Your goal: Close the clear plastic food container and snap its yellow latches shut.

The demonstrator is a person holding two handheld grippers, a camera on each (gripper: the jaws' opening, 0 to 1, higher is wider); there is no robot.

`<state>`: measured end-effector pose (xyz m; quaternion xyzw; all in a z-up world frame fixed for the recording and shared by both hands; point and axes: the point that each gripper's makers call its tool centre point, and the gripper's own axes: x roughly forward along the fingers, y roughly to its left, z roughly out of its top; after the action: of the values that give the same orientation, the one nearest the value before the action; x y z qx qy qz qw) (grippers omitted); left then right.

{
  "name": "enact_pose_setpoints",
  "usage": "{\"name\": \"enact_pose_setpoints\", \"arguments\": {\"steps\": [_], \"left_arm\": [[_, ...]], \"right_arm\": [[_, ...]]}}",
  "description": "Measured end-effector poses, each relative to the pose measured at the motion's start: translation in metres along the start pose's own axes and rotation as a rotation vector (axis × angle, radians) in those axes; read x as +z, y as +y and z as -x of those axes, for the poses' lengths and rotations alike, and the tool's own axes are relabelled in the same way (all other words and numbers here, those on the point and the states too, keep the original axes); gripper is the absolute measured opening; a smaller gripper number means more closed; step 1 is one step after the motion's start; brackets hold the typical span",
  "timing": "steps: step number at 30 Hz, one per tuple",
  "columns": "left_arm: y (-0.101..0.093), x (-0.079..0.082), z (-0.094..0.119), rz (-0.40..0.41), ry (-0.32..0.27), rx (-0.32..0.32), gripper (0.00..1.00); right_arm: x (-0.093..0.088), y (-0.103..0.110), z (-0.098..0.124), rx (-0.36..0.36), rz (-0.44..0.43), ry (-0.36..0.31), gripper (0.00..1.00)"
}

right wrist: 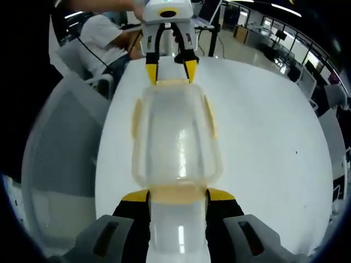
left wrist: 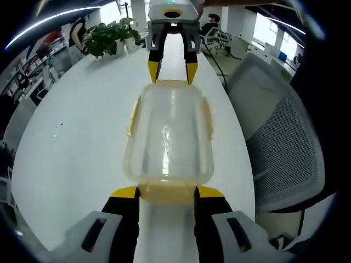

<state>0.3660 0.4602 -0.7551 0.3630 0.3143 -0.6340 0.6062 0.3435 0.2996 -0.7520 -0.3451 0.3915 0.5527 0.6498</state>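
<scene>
The clear plastic container (left wrist: 170, 137) (right wrist: 175, 137) lies lengthwise on the white table (left wrist: 77, 137) with its clear lid on top. Yellow side latches (left wrist: 131, 118) (right wrist: 211, 118) stand out a little from its long sides. My left gripper (left wrist: 167, 193) holds the near yellow end latch (left wrist: 167, 196), one jaw against each end of it. My right gripper (right wrist: 178, 196) (left wrist: 172, 72) grips the opposite end latch (right wrist: 178, 193) (left wrist: 171, 83) the same way. In the right gripper view the left gripper (right wrist: 171, 71) faces me from the far end.
A grey mesh office chair (left wrist: 285, 148) (right wrist: 60, 148) stands close to the table edge beside the container. Potted plants (left wrist: 109, 38) sit at the table's far end. A seated person (right wrist: 104, 33) is beyond the other end. Bare table (right wrist: 269, 142) lies on the container's other side.
</scene>
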Motion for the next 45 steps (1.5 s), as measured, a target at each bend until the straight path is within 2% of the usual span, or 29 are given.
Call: {"name": "enact_pose_setpoints", "arguments": {"steps": [14,23,29,45], "left_arm": [[0.001,0.04,-0.026,-0.007,0.007,-0.002,0.38],[-0.002,0.068,-0.047,-0.012,0.0,-0.009,0.38],[-0.003,0.088,-0.061,-0.021,0.001,-0.012,0.38],[-0.002,0.12,-0.088,-0.033,0.006,-0.025,0.38]], "right_arm": [[-0.042,-0.003,0.02,-0.012,0.003,0.011,0.38],[-0.079,-0.002,0.035,-0.019,-0.002,0.031,0.38],[-0.097,-0.002,0.044,-0.022,-0.012,0.033,0.38],[-0.137,-0.003,0.059,-0.032,-0.03,0.035,0.38]]}}
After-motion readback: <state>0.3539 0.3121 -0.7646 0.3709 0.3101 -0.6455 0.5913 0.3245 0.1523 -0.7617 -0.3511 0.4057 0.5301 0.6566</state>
